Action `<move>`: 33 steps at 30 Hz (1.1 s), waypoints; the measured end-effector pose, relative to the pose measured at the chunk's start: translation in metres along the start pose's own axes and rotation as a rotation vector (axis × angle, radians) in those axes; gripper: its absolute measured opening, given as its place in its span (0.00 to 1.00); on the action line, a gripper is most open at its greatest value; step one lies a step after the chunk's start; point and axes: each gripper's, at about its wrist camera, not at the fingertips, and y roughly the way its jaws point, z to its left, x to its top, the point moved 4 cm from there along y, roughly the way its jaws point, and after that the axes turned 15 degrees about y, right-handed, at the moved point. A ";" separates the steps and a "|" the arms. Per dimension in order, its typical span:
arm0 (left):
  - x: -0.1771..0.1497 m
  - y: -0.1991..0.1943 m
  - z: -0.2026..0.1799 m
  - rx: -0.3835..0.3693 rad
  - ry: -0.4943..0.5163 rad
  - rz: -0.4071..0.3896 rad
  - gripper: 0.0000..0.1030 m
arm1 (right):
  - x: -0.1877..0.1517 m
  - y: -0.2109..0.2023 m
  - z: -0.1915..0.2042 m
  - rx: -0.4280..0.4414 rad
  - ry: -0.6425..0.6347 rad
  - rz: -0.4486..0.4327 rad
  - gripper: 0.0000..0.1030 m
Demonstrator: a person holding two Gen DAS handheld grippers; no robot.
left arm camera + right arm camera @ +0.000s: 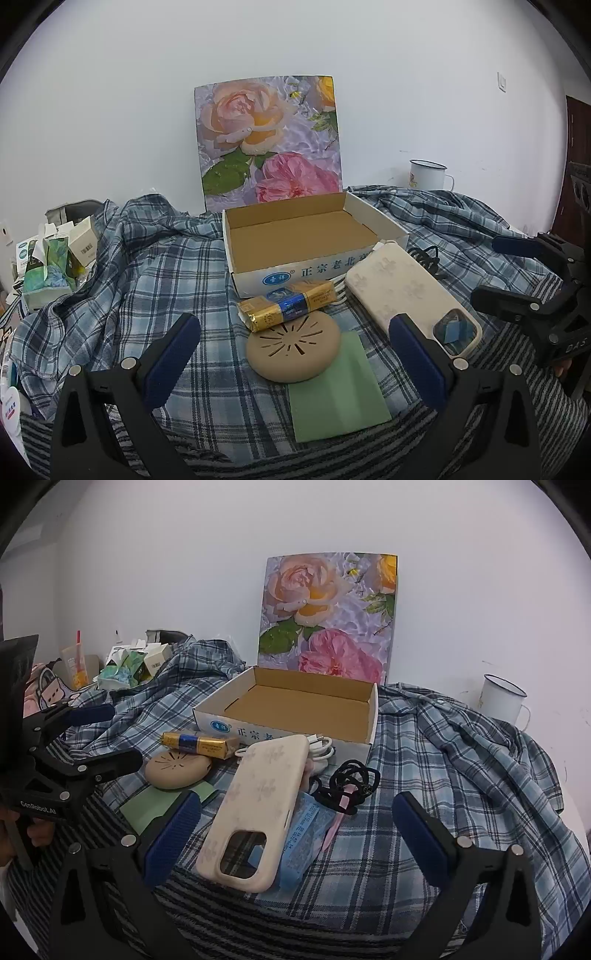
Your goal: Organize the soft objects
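Observation:
An empty cardboard box (295, 236) (295, 705) stands on a blue plaid cloth. In front of it lie a gold and blue packet (290, 302) (199, 743), a tan round disc (293, 349) (177, 771), a green sheet (336, 391) (155, 806), a cream phone case (410, 295) (255, 812), a white cable (321, 748), black hair ties (351, 782), a pink stick (334, 825) and a blue packet (304, 843). My left gripper (295, 339) (107, 734) hangs open above the disc and sheet. My right gripper (295, 830) (506, 273) is open over the phone case.
A flower picture (269, 144) (328, 616) leans on the white wall behind the box. A white enamel mug (428, 174) (502, 699) stands at the back right. Tissue packs and small cartons (51, 266) (129, 668) crowd the left side. The plaid cloth (140, 295) is bunched there.

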 end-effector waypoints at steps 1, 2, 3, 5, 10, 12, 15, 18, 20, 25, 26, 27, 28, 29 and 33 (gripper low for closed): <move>0.000 0.000 0.000 0.000 0.000 -0.001 1.00 | 0.000 0.000 0.000 0.000 0.000 0.000 1.00; -0.001 0.000 0.000 -0.002 -0.001 -0.001 1.00 | 0.000 0.000 0.000 0.001 0.000 0.000 1.00; -0.001 0.001 0.000 -0.005 -0.001 -0.001 1.00 | 0.000 0.000 0.000 0.001 0.000 0.000 1.00; -0.002 0.003 0.001 -0.011 -0.008 0.006 1.00 | 0.001 0.000 -0.001 0.002 0.003 0.001 1.00; -0.006 0.007 0.003 -0.030 -0.033 0.019 1.00 | 0.001 -0.001 -0.001 0.001 0.003 -0.008 1.00; -0.007 0.007 0.003 -0.030 -0.036 0.016 1.00 | 0.001 -0.001 -0.001 0.000 0.003 -0.006 1.00; -0.008 0.007 0.004 -0.032 -0.034 0.019 1.00 | 0.002 0.000 0.000 0.002 0.003 -0.008 1.00; -0.008 0.007 0.004 -0.032 -0.033 0.019 1.00 | 0.001 0.000 0.000 0.000 0.001 -0.005 1.00; -0.008 0.007 0.004 -0.032 -0.033 0.021 1.00 | 0.002 -0.001 -0.001 0.000 0.001 -0.006 1.00; -0.008 0.007 0.004 -0.033 -0.031 0.020 1.00 | 0.002 0.000 -0.001 0.000 0.001 -0.006 1.00; -0.008 0.007 0.005 -0.033 -0.031 0.021 1.00 | 0.002 0.000 -0.001 0.000 0.001 -0.006 1.00; -0.008 0.007 0.004 -0.032 -0.030 0.021 1.00 | 0.002 0.000 -0.002 0.000 0.003 -0.005 1.00; -0.008 0.007 0.005 -0.033 -0.032 0.020 1.00 | 0.002 0.000 -0.003 0.000 0.005 -0.004 1.00; -0.008 0.007 0.005 -0.032 -0.033 0.019 1.00 | 0.002 0.000 -0.003 -0.001 0.006 -0.003 1.00; -0.008 0.007 0.005 -0.034 -0.034 0.020 1.00 | 0.002 0.001 -0.002 -0.005 0.001 0.000 1.00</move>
